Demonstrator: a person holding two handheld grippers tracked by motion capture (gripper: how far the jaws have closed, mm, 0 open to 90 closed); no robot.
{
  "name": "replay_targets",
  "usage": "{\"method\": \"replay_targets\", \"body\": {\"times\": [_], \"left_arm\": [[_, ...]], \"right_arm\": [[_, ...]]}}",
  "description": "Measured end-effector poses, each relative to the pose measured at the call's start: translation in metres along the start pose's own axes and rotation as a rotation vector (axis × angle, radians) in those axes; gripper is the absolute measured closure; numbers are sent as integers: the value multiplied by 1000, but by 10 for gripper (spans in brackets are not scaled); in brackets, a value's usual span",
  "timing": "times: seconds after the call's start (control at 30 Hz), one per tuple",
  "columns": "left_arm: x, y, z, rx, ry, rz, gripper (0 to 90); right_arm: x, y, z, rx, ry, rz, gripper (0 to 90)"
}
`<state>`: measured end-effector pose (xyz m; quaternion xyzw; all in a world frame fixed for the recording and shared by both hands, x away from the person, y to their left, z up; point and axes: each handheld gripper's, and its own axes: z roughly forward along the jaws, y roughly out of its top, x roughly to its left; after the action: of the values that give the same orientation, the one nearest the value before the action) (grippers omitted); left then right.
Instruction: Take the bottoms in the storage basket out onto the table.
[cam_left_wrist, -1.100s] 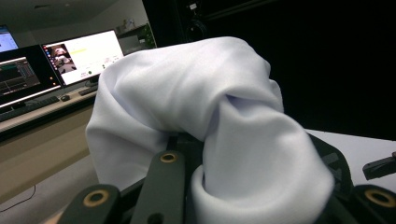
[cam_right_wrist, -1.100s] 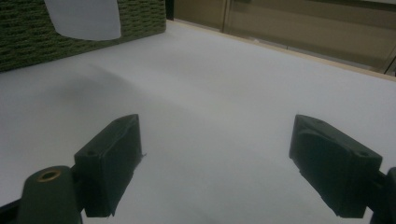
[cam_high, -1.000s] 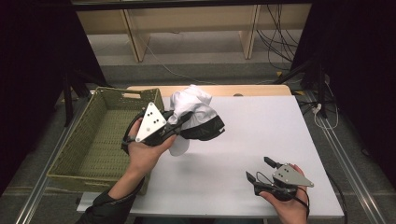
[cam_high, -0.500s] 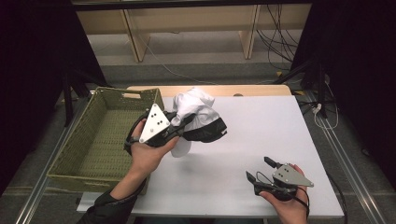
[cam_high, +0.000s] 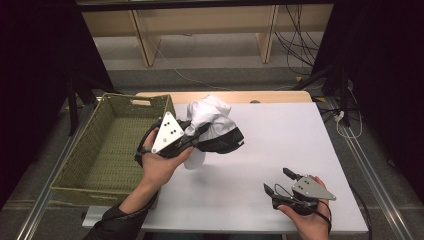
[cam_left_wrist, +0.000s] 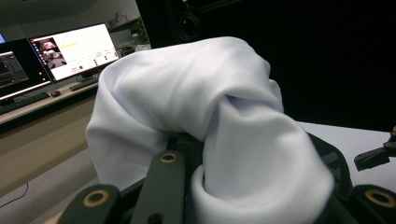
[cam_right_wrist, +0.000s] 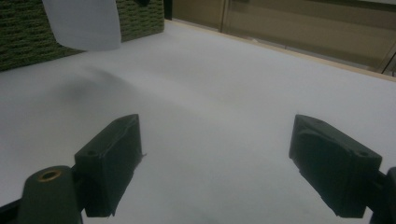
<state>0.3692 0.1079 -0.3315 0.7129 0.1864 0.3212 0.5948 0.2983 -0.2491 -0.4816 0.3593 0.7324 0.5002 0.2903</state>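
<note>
High view, cloth: a white garment with a dark part (cam_high: 212, 125) hangs bunched from the left gripper (cam_high: 192, 140), lifted above the white table (cam_high: 280, 145), just beside the woven basket (cam_high: 107, 150).
High view, left tool: jaws closed on the bundle; a loose white end droops below the hand.
High view, right tool: the right gripper (cam_high: 277, 182) rests low near the table's front edge, well apart from the cloth, jaws spread and holding nothing.
Left gripper view, cloth: white fabric (cam_left_wrist: 205, 121) drapes in soft folds over the black jaws, pinched at a fold.
Left gripper view, handling: I'd say light, limp, a little slippery; take a gathered fold, not a single edge.
Left gripper view, writing: monitors (cam_left_wrist: 74, 49) glow behind, their text too small to read.
Right gripper view, tool: jaws wide over bare table; a hanging white corner (cam_right_wrist: 81, 23) shows ahead, before the basket's wall (cam_right_wrist: 23, 37).
Right gripper view, labels: none on the cloth that I can see.
</note>
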Motion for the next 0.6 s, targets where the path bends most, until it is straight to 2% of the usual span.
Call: {"method": "replay_targets", "body": {"times": [0.6], "left_arm": [[-6, -5, 7, 23, -14, 7, 745]], "right_arm": [[0, 0, 0, 0, -1, -3, 179]]}}
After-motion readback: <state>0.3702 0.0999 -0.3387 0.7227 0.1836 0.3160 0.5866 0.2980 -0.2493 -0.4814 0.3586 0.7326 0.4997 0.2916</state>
